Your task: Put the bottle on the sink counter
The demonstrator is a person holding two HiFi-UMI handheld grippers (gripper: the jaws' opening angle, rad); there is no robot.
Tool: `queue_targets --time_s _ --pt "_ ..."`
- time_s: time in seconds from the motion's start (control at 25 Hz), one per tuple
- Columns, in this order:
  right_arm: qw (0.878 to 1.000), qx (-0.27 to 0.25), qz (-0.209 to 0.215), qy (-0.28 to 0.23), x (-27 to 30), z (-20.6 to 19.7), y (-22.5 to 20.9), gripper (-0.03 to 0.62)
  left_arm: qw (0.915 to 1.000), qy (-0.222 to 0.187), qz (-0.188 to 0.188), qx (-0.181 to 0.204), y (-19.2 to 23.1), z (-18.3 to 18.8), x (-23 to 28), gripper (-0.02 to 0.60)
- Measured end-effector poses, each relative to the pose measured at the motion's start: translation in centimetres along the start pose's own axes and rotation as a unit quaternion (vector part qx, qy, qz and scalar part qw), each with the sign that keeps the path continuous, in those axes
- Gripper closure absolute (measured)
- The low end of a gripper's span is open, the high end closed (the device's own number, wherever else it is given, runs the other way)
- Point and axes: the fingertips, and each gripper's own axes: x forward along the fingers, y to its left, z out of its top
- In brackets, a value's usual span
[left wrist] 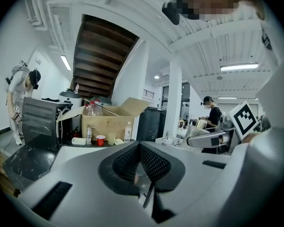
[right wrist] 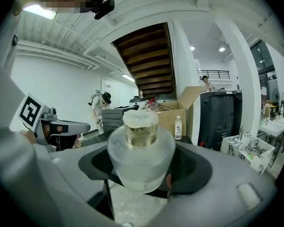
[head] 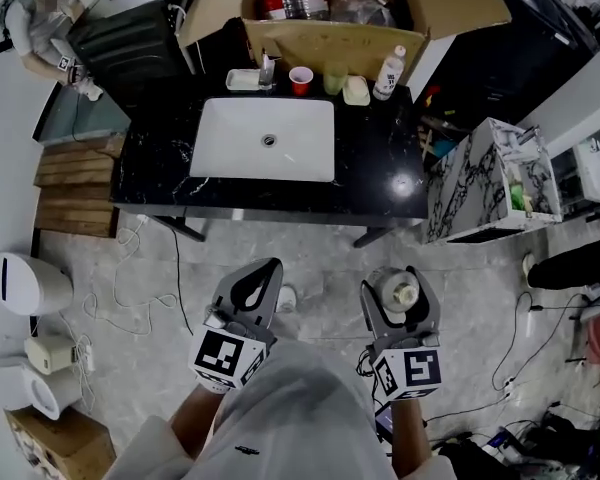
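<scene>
The bottle (head: pixel 396 290) is a frosted, rounded glass one with a gold neck and a white cap (right wrist: pixel 140 119). My right gripper (head: pixel 398 296) is shut on its body (right wrist: pixel 141 157) and holds it upright over the floor, well short of the counter. The black sink counter (head: pixel 380 183) with its white basin (head: pixel 265 138) stands ahead at the top of the head view. My left gripper (head: pixel 266 270) hangs beside the right one, its jaws shut with nothing between them (left wrist: pixel 140 148).
Along the counter's back edge stand a faucet (head: pixel 267 68), a red cup (head: pixel 300 80), a green cup (head: pixel 334 78) and a white bottle (head: pixel 388 73). Behind is an open cardboard box (head: pixel 330 33). A marble-patterned cabinet (head: pixel 490 183) stands right; a person (head: pixel 40 23) far left; cables on the floor.
</scene>
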Motion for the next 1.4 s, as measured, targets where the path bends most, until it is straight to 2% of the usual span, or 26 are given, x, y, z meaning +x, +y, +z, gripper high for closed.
queue_targets --time_s 0.44,0.88,1.16,1.4 --pt "0.999 0.013 -0.042 0.003 4.8 0.7 -1.1 0.25 0.9995 0.004 -0.031 0.0 4.2 0.5 4.2 0.574" --pt "0.997 0.023 -0.069 0.008 5.6 0.9 -1.8 0.25 0.9976 0.021 -0.065 0.006 4.4 0.5 6.1 0.574" --pt "0.998 0.022 -0.06 0.008 7.3 0.7 -3.1 0.25 0.9981 0.024 -0.056 0.007 5.0 0.5 7.9 0.574" --pt "0.999 0.02 -0.043 0.011 10.8 1.3 -5.4 0.25 0.9981 0.032 -0.053 0.005 5.3 1.3 11.1 0.574"
